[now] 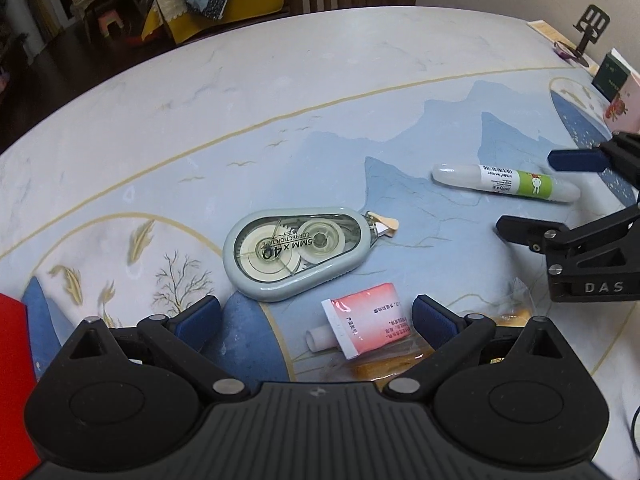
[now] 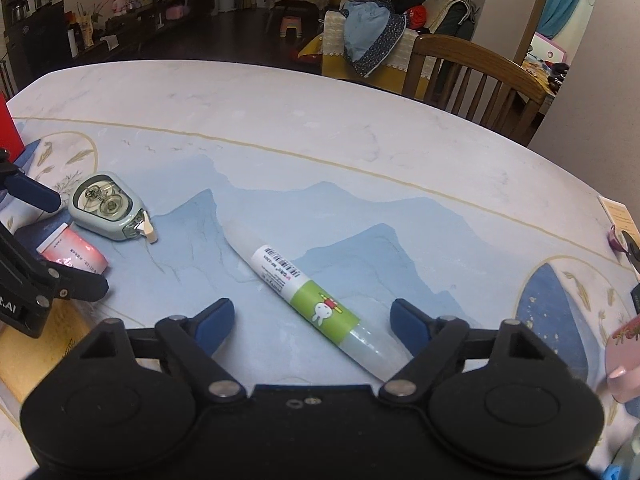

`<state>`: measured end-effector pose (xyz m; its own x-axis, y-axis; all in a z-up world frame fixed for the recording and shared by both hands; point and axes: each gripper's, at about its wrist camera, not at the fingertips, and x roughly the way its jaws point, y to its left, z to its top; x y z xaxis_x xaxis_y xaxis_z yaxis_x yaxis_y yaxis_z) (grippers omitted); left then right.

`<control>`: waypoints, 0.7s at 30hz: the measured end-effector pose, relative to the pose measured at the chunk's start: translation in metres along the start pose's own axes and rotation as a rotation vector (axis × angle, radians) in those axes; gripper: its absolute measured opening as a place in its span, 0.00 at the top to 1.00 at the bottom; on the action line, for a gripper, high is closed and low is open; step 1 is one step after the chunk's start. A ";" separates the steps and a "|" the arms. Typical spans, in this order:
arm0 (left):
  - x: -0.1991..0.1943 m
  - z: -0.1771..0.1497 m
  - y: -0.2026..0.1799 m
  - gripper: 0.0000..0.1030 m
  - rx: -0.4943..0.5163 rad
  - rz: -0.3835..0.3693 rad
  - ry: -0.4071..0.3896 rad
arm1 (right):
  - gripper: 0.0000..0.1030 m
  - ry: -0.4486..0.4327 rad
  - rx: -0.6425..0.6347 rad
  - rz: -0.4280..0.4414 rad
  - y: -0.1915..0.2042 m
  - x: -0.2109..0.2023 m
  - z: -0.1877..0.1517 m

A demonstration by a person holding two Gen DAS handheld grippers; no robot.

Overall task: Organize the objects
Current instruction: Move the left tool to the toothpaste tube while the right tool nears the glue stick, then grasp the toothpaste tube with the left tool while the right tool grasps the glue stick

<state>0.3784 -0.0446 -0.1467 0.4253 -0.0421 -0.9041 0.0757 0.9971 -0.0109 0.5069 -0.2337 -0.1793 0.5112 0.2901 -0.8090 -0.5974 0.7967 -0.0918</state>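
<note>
A pale green correction tape dispenser (image 1: 294, 253) lies flat on the table; it also shows in the right wrist view (image 2: 106, 205). A pink tube (image 1: 370, 322) lies between my left gripper's open fingers, near the right one. My left gripper (image 1: 316, 320) is open and empty just above it. A white glue pen with a green label (image 2: 316, 300) lies diagonally between my right gripper's open fingers; it also shows in the left wrist view (image 1: 506, 182). My right gripper (image 2: 312, 322) is open and hovers over its rear end.
A crinkled clear wrapper with yellow contents (image 1: 400, 360) lies under the pink tube. A red object (image 1: 12, 340) sits at the left edge. A pink box (image 1: 624, 108), a dark green booklet (image 1: 610, 76) and a black stand (image 1: 590, 30) stand at the far right. A wooden chair (image 2: 476, 80) is behind the table.
</note>
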 end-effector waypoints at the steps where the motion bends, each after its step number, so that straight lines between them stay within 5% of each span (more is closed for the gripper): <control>1: 0.000 0.000 0.000 0.01 -0.003 -0.005 0.000 | 0.20 -0.001 0.000 0.004 0.000 0.001 0.000; 6: 0.001 -0.001 -0.001 0.01 -0.007 -0.014 0.003 | 0.26 -0.002 0.004 0.028 -0.002 0.002 0.001; 12: 0.001 -0.003 -0.001 0.03 -0.010 -0.010 -0.002 | 0.47 -0.006 0.026 0.056 0.000 -0.003 -0.001; 17: -0.003 -0.002 -0.003 0.20 -0.002 -0.005 -0.022 | 0.75 -0.019 0.025 0.059 0.005 -0.008 -0.004; 21: -0.006 -0.002 -0.005 0.36 0.013 0.000 -0.024 | 0.83 -0.015 0.027 0.040 0.008 -0.010 -0.006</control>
<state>0.3737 -0.0494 -0.1415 0.4468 -0.0441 -0.8935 0.0874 0.9962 -0.0055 0.4936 -0.2334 -0.1749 0.4967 0.3297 -0.8029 -0.6008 0.7982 -0.0439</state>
